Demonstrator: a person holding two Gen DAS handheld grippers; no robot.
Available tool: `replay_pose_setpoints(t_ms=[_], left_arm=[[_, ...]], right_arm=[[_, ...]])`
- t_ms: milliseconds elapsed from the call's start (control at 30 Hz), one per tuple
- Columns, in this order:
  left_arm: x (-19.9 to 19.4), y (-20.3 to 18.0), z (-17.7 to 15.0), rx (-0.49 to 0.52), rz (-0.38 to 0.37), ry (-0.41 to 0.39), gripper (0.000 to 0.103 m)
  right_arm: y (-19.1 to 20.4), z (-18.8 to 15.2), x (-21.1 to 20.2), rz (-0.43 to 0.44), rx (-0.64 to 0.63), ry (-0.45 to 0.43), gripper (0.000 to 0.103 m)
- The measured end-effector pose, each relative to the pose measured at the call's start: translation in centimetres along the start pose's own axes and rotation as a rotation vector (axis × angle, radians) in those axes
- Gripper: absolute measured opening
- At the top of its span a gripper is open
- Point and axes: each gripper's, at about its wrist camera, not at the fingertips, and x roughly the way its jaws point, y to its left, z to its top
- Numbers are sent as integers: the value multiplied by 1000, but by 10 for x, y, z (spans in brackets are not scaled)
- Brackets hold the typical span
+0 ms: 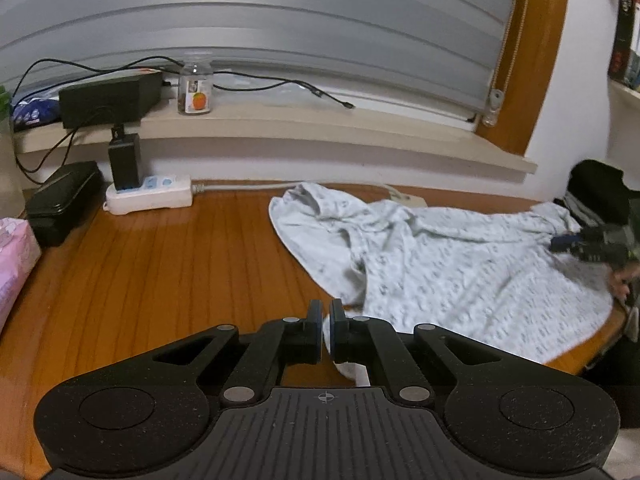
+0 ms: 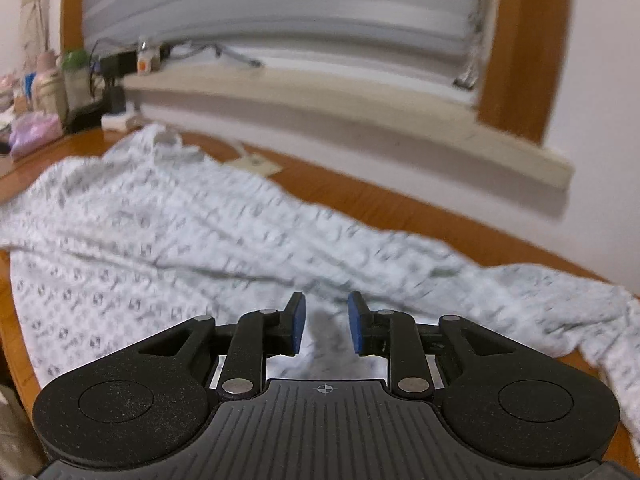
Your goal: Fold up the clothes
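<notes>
Lying rumpled across the wooden table [image 1: 160,248], the pale patterned garment [image 1: 460,264] is not yet folded: it sprawls ahead and to the right of the left tongs [image 1: 326,322], with a bunched collar or sleeve end at its far side, toward the sill [image 1: 320,132]. The left tongs are clenched, and a near corner of the cloth sits pinched between their blue pads, a white scrap hanging just below them. The right tongs [image 2: 326,324] stand released, pads apart with a clear gap, hovering over the middle of the garment; cloth lies beneath the gap, but the pads do not seem to press on it. The right view is blurred, so the fabric's creases are hard to read.

The step in hand looks like the spreading or first gather: one corner is secured, and the other tongs are seeking a hold. The next move probably calls for lowering the right tongs onto an edge or ridge of cloth, closing on it, then drawing both holds apart to flatten the garment before any fold.

Beyond the cloth, to the left of the left tongs, lie a white power strip [image 1: 150,198], a black case [image 1: 60,204] and a pink pack [image 1: 16,264]; a jar [image 1: 195,86] stands on the sill.
</notes>
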Motion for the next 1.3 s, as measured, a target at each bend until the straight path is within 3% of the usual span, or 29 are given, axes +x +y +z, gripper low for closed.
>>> replay_pose_setpoints(t_ms=[200, 233, 367, 467, 600, 700, 867, 967, 1100, 1300], left_arm=[[38, 1, 13, 26, 29, 35, 3], [43, 2, 15, 22, 28, 31, 3], [72, 6, 33, -12, 21, 3, 3], [108, 8, 53, -63, -15, 10, 3], [159, 3, 76, -45, 19, 26, 3], [190, -1, 90, -29, 25, 51, 13], [225, -5, 99, -1, 4, 101, 13], [233, -4, 101, -10, -22, 110, 13], [231, -6, 103, 0, -79, 92, 3], [208, -7, 104, 13, -33, 24, 4]], right_arm=[[8, -8, 11, 9, -9, 35, 29], [9, -9, 11, 10, -14, 37, 34], [11, -10, 12, 8, -27, 39, 35], [10, -10, 14, 20, -22, 39, 35], [14, -11, 16, 4, -42, 31, 35], [12, -13, 17, 14, -39, 18, 35], [8, -19, 15, 29, -33, -19, 37], [5, -23, 14, 41, -18, -42, 37], [0, -23, 15, 58, 7, -40, 39], [-1, -23, 16, 44, 18, -40, 46]])
